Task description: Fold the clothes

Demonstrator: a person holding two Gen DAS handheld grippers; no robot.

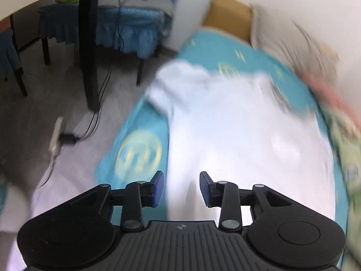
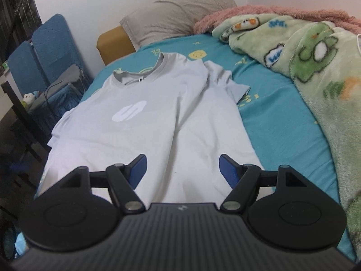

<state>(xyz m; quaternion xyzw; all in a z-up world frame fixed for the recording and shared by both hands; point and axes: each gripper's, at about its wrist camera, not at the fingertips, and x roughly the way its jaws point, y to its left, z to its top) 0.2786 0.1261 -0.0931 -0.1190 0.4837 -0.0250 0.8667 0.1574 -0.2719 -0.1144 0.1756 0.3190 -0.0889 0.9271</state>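
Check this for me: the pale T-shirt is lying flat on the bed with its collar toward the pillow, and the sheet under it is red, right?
Not quite. The sheet is teal with yellow prints, not red, as the right wrist view shows. The rest holds: the pale T-shirt lies flat on the bed with its collar toward the pillow.

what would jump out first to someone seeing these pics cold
A pale t-shirt lies spread flat, chest up, on the teal bedsheet, collar toward the grey pillow. To its right a green cartoon blanket is bunched along the bed's edge. The right gripper hangs open over the shirt's hem; the left gripper is also open, in a blurred view of the shirt.
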